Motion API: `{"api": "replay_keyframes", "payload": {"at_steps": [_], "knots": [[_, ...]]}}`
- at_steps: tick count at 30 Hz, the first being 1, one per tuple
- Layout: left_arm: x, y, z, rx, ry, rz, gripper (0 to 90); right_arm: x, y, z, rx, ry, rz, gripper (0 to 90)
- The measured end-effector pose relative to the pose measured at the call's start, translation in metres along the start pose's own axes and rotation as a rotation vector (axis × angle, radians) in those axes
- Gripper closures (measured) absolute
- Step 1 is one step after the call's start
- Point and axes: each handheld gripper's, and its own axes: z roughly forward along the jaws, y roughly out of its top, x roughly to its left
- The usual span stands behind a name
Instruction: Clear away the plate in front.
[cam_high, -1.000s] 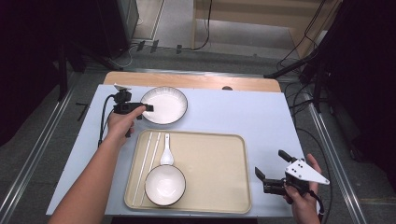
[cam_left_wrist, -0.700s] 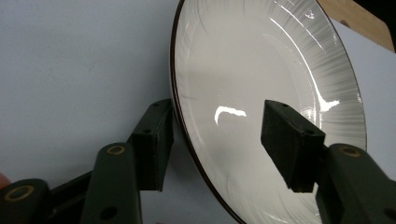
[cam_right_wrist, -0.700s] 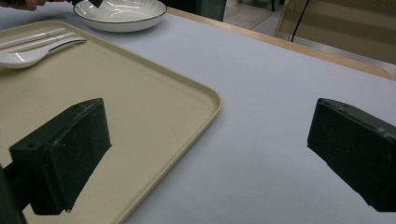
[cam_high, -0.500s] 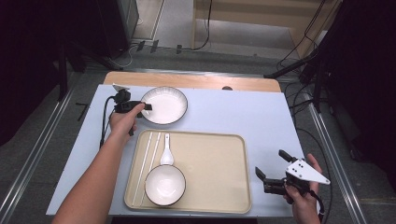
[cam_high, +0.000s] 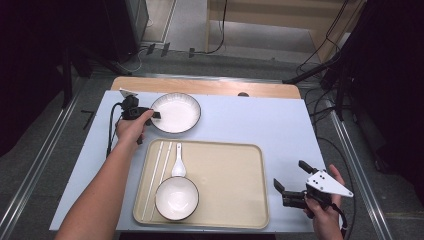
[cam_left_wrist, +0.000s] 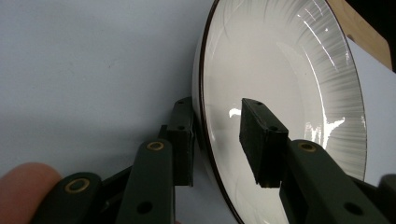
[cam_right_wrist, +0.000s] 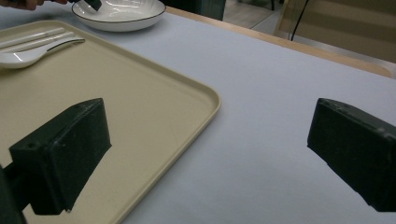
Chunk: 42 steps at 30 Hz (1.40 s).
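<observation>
Left tongs (cam_left_wrist: 219, 140) straddle the near-left rim of the white plate (cam_high: 175, 113), and the jaws have just been closing: one pad sits outside against the plate's wall, the other hangs over the inner face with a sliver of gap showing, so the pinch doesn't look finished yet. That's the relation everything turns on: the rim runs straight through the gap between the pads, the plate itself stretching away beyond them, flat on the blue surface (cam_high: 260, 125). A round plate has no long axis to fuss over; the rim's edge is the only handle. The left hand (cam_high: 131, 129) is right at the plate; the right tongs (cam_high: 296, 181) rest wide open, holding nothing, well away from the plate, past the far corner of the beige tray (cam_high: 225, 175). That tray lies just on the person's side of the plate, carrying a white spoon (cam_high: 178, 162), a pair of pale chopsticks (cam_high: 156, 175) and a dark-rimmed bowl (cam_high: 177, 198). My read: a lift toward the tray only needs to clear the tray's raised lip and the spoon handle nearest the plate.
</observation>
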Motion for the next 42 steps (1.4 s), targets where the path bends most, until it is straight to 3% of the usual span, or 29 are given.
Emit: {"api": "replay_keyframes", "payload": {"at_steps": [2, 6, 11, 16, 19, 25, 33, 42], "knots": [[0.0, 0.0, 0.0, 0.0, 0.009, -0.012, 68.6, 0.0, 0.0, 0.0, 0.0, -0.001, 0.0, 0.0], [-0.003, 0.001, 0.001, 0.011, 0.052, 0.008, 75.3, 0.0, 0.0, 0.0, -0.001, -0.001, -0.001, 0.0], [-0.003, 0.002, 0.0, 0.012, 0.052, -0.014, 77.7, 0.0, 0.001, 0.001, -0.003, -0.001, -0.004, 0.0], [-0.002, 0.004, -0.007, -0.015, 0.001, -0.066, 83.4, 0.0, 0.001, 0.001, -0.003, -0.001, -0.005, 0.0], [-0.01, 0.005, -0.009, -0.043, 0.015, -0.05, 84.9, 0.0, 0.001, 0.001, -0.002, -0.002, -0.003, 0.0], [-0.014, 0.005, -0.01, -0.058, 0.028, -0.062, 85.6, 0.0, 0.0, 0.0, -0.001, 0.0, -0.001, 0.0], [-0.015, 0.004, -0.008, -0.034, -0.004, -0.058, 85.7, -0.002, 0.0, -0.001, -0.004, -0.004, 0.0, 0.0], [-0.028, 0.0, -0.013, -0.025, -0.045, -0.035, 85.7, -0.002, 0.0, -0.001, -0.005, -0.004, 0.0, 0.0]]}}
